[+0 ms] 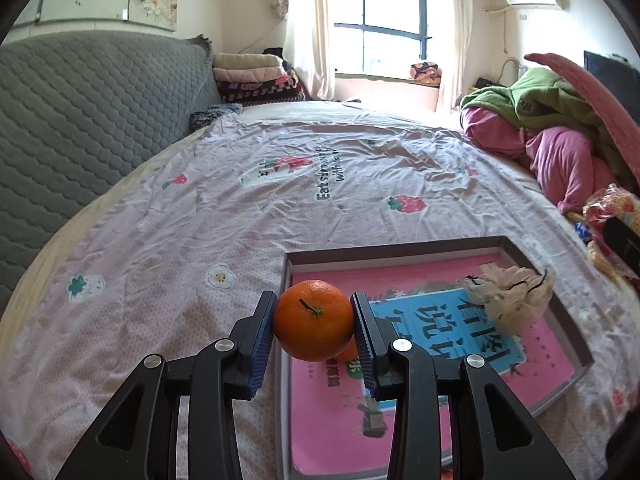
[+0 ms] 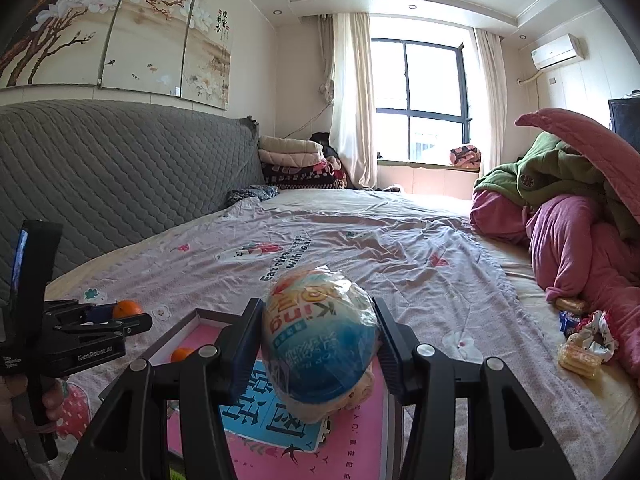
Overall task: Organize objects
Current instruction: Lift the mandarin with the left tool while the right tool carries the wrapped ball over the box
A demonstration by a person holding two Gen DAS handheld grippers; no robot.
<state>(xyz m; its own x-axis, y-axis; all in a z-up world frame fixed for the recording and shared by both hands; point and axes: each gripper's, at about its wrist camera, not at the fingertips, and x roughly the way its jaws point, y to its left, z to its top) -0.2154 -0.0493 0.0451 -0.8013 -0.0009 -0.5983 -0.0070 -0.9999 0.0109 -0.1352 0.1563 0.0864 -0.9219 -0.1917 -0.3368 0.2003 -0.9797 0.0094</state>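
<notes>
Above the tray's [image 1: 400, 249] near-left corner, the left gripper [image 1: 314, 322] pinches a tangerine [image 1: 314, 320]; the right gripper [image 2: 318, 344] clamps a wrapped toy egg [image 2: 320, 332] farther in.

orange [image 1: 314, 320]: stem up, above tray [image 1: 400, 249] corner | wrapped egg toy [image 2: 320, 344]: tilted, over tray

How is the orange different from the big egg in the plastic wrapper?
The orange is one plain colour with a little stem; the wrapped egg is blue and white with printed letters. The orange is round, the egg longer and oval. The orange's skin is bare, the egg has crinkly plastic on it. Both are squeezed in a gripper above the tray.
</notes>
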